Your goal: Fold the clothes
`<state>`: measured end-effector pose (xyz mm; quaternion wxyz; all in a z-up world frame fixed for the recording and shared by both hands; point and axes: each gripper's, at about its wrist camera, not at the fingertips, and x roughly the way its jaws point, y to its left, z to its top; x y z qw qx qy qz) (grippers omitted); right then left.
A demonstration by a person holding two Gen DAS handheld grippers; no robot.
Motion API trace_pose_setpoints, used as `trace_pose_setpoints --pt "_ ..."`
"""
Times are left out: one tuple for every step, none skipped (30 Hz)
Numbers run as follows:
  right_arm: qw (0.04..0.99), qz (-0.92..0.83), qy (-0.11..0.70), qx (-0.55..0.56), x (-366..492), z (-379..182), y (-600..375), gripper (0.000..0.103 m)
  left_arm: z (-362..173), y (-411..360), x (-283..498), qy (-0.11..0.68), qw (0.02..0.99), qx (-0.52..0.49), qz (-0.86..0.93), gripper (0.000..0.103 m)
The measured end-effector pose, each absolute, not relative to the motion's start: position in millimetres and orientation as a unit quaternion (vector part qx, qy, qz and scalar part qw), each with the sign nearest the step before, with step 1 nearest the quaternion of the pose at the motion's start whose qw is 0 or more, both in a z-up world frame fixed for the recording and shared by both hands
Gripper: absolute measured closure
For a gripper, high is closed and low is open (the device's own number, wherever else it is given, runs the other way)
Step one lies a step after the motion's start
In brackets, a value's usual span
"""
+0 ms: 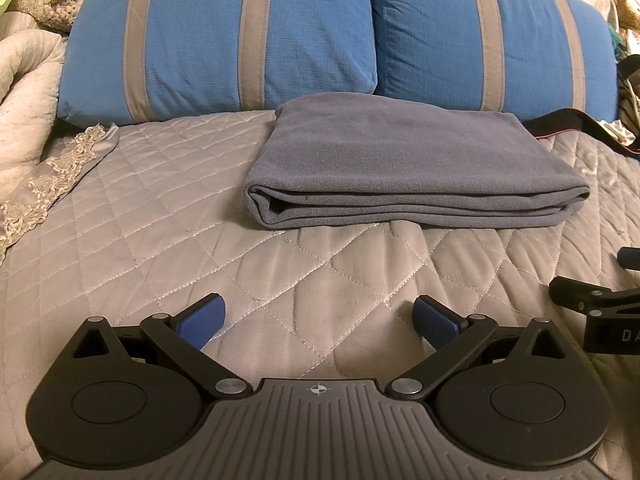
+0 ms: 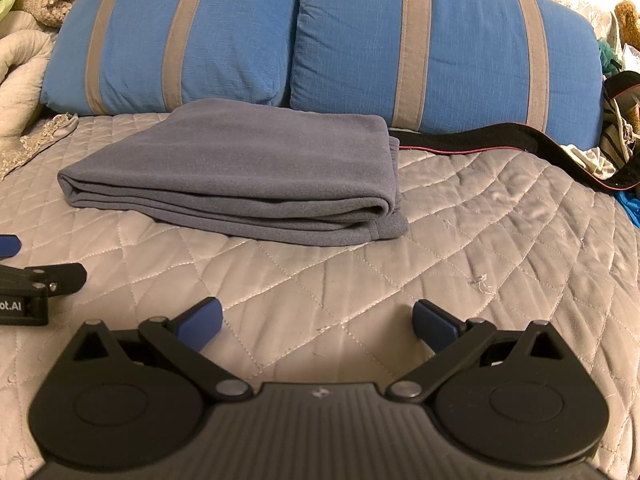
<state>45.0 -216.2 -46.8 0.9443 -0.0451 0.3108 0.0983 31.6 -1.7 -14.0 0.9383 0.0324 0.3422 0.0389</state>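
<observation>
A grey-blue fleece garment lies folded in a flat stack on the quilted grey bedspread, just in front of the pillows. It also shows in the right wrist view, left of centre. My left gripper is open and empty, hovering over the bedspread well short of the garment. My right gripper is open and empty too, at a similar distance. Each gripper shows at the edge of the other's view: the right one, the left one.
Two blue pillows with grey stripes stand behind the garment. A black strap with red edging lies at the right. A lace-trimmed beige quilt is bunched at the left. Clutter sits at the far right edge.
</observation>
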Motion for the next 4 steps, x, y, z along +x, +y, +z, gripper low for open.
trace_pose_setpoints --pt "0.944 0.098 0.311 -0.045 45.0 -46.9 -216.2 0.000 -14.1 -1.6 31.5 0.342 0.939 0.032 0.039 0.000" --pt "0.944 0.098 0.311 -0.045 44.9 -46.9 -216.2 0.000 -14.2 -1.8 31.5 0.341 0.939 0.032 0.039 0.000" --pt "0.944 0.098 0.311 -0.045 45.0 -46.9 -216.3 0.000 -14.3 -2.1 31.6 0.341 0.939 0.033 0.039 0.000" --pt "0.944 0.098 0.311 -0.046 45.1 -46.9 -216.3 0.000 -14.4 -2.1 31.5 0.341 0.939 0.032 0.039 0.000"
